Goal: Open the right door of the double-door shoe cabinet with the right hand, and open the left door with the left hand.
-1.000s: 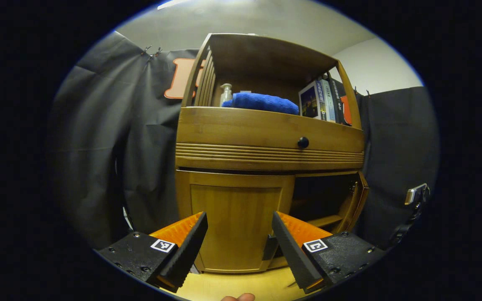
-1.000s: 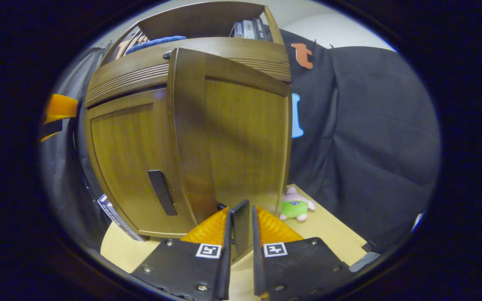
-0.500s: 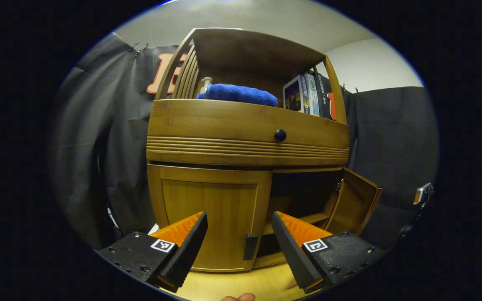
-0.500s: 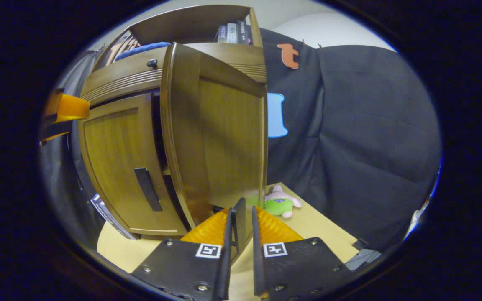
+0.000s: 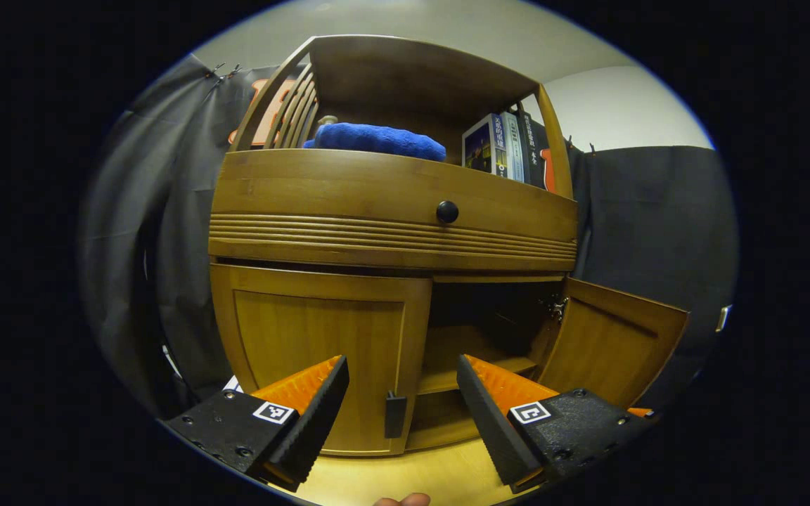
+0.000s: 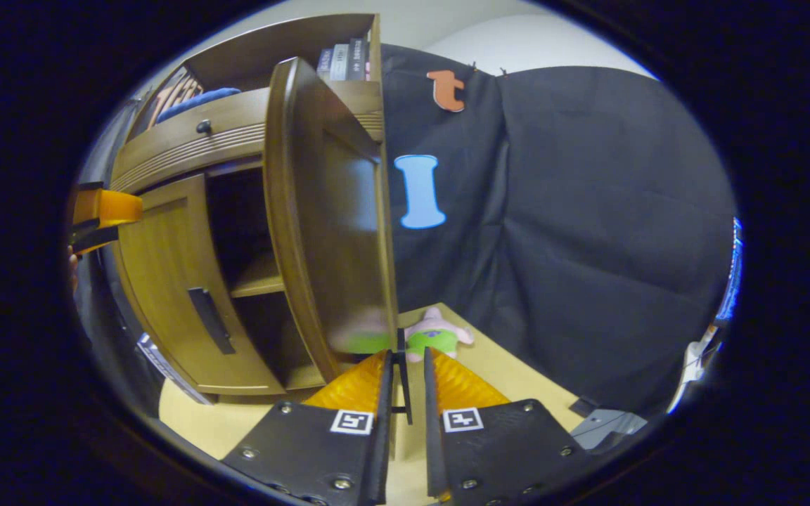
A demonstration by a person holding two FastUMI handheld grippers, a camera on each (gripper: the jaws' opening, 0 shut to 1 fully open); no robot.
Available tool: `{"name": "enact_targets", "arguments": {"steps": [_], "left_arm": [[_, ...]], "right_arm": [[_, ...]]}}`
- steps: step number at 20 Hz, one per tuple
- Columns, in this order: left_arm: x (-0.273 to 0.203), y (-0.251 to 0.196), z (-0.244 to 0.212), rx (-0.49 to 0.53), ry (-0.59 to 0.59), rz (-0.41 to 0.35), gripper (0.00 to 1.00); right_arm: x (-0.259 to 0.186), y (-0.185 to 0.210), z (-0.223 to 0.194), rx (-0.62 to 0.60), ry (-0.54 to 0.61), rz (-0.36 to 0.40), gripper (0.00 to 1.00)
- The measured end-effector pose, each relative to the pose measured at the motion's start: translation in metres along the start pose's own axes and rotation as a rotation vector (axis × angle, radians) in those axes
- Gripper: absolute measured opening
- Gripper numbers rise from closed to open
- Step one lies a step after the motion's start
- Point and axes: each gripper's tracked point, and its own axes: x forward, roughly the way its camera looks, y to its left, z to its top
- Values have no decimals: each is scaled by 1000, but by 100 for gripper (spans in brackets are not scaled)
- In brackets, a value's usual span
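In the left gripper view, I had the left tongs point(image 5: 402, 393) spread wide and gripping nothing, aimed at the lower front of the shoe cabinet point(image 5: 391, 211). The left door point(image 5: 317, 362) was flush and closed, its dark handle point(image 5: 395, 414) sitting at the door's inner edge, between the two fingers but well beyond their tips. I judged this alignment deliberate: the wide gap lets the fingers straddle the handle on approach. The right door point(image 5: 609, 344) stood swung outward on its hinge side, exposing an inner shelf point(image 5: 472, 372). Bare worktop point(image 5: 405, 478) lay between the tongs and the cabinet's base, so the approach path looked unobstructed.

In the right gripper view, the right tongs point(image 6: 403, 379) were nearly closed, both fingers pressing a thin dark handle point(image 6: 401, 372) on the right door point(image 6: 320, 211). The door was edge-on to the camera, which I read as the grip following the door's arc around its hinge. The left door point(image 6: 166, 295) was shut, its handle point(image 6: 209, 320) untouched, with the other tongs point(image 6: 99, 211) near its far edge. A small plush toy point(image 6: 433, 334) lay on the worktop point(image 6: 510, 379) just behind the open door, toward the back edge; I judged further swing could bring the door against it. The booth wall point(image 6: 574, 232) stood close behind, limiting room on that side.
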Motion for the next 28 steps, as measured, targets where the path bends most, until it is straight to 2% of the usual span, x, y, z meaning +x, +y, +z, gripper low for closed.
{"name": "enact_targets", "arguments": {"steps": [1,2,4,8,11,15,20,24,26,28], "left_arm": [[3,-4,-1,1,4,-7,92],[6,-9,-3,2,8,-13,96],[11,-17,-5,2,13,-19,96],[24,-21,-9,12,7,-9,96],[35,-13,-15,7,0,29,96],[52,2,-32,9,-3,72,96],[73,15,-70,3,64,108,96],[95,23,-97,35,96,152,82],[103,29,-112,51,120,169,68],[110,32,-124,42,141,181,62]], "right_arm": [[-3,-5,2,20,1,17,2],[-6,-10,4,39,9,26,8],[-3,-19,4,50,13,51,13],[1,-30,6,36,15,112,13],[6,-44,10,27,14,131,12],[6,-76,24,23,-24,98,13],[9,-107,28,57,-41,71,12],[7,-126,34,82,-52,53,12],[6,-140,36,80,-55,35,12],[5,-152,37,80,-57,9,12]]}}
